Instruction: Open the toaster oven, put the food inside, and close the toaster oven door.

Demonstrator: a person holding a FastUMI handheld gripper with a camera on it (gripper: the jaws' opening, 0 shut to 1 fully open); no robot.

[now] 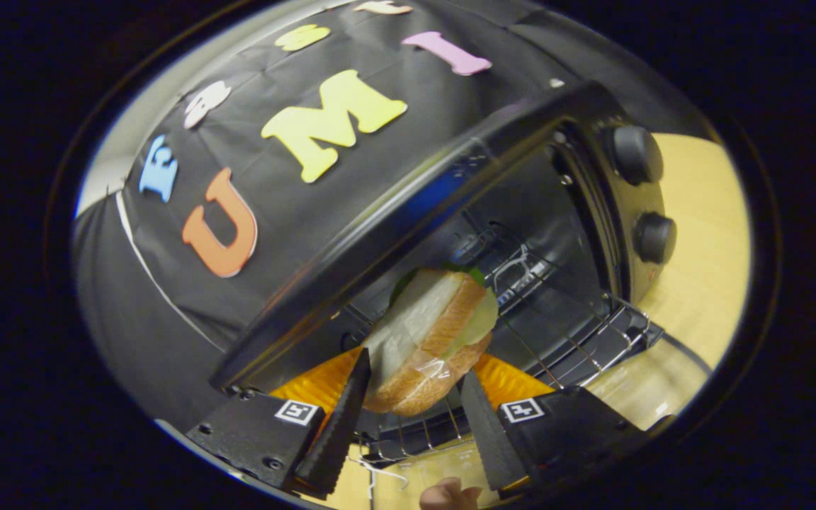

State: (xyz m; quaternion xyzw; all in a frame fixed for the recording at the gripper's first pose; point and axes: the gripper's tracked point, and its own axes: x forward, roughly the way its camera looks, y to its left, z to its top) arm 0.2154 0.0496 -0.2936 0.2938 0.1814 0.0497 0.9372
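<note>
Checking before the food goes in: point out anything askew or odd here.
The sandwich sits tilted between the fingers of the gripper, its pale filling and a green leaf poking out past the bread toward the open toaster oven. The wire rack is pulled partway out. Nothing looks spilled or damaged.

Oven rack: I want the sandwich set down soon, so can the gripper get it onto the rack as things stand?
Probably yes. The gripper holds the sandwich just before the open toaster oven, whose wire rack lies bare ahead.
</note>
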